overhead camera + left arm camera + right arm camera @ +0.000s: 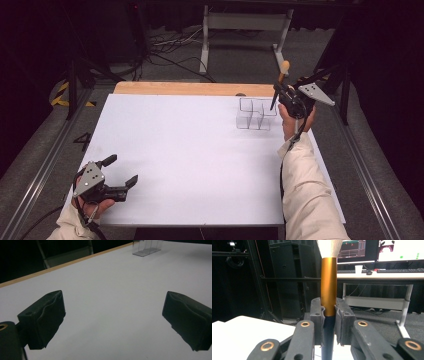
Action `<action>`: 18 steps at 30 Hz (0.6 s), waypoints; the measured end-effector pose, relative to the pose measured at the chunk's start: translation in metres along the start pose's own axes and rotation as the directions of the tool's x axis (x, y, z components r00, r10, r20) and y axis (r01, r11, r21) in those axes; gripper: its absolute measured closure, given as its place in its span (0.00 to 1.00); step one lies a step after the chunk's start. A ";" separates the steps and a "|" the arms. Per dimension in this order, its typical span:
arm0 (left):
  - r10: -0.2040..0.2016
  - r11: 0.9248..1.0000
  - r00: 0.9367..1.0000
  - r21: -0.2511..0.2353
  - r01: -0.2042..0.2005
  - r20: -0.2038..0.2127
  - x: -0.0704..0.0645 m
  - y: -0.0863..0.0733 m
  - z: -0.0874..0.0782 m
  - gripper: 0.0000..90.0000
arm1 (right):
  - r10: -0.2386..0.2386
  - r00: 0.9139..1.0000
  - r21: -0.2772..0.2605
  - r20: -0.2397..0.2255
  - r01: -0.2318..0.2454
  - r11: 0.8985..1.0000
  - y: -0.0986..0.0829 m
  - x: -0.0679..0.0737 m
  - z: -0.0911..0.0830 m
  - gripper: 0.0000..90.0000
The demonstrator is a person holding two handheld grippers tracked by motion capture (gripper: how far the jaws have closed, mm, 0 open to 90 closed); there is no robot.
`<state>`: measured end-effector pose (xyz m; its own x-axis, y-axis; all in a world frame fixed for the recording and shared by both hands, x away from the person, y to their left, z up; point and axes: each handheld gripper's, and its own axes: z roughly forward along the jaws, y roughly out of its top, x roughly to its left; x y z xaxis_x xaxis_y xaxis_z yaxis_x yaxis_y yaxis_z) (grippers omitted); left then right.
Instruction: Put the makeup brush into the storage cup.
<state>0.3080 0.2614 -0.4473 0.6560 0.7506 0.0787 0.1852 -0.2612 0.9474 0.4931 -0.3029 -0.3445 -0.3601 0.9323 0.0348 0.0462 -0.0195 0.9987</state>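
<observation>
So the right gripper (286,95) is hanging up in the air at the far right of the table (180,155), just beside the clear organizer (256,114), and it's pinching a makeup brush (280,82) between its jaws. In the right gripper view the jaws are pressing in on both sides of the brush (328,290), right where the gold ferrule is meeting the dark handle, with the pale bristles sticking up past the top edge. From the high view the brush is tilting a bit, bristle end pointing up and far, dark handle end pointing down toward the organizer's compartments (can't tell if the tip is actually touching the plastic or just hovering over it).

The left gripper (119,172) is sitting way over at the near left corner, well apart from all that, low over the white tabletop. Its jaws are spreading wide with nothing between them, and in the left gripper view you're just looking at bare table (112,297) through the gap, with the organizer (147,247) off in the far distance.
</observation>
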 end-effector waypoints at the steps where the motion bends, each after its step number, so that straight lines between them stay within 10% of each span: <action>1: -0.001 1.000 1.000 0.000 0.001 0.001 0.000 0.000 0.000 0.06 | 0.000 1.000 0.004 0.002 0.000 1.000 0.000 0.000 0.001 0.88; 18: -0.004 1.000 1.000 -0.002 0.004 0.007 0.001 0.000 0.000 0.06 | 0.022 0.999 0.050 0.028 -0.024 0.998 -0.013 -0.002 0.013 0.88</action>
<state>0.3087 0.2618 -0.4477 0.6601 0.7476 0.0731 0.1860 -0.2570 0.9484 0.5053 -0.2996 -0.3577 -0.3331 0.9412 0.0560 0.1010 -0.0234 0.9946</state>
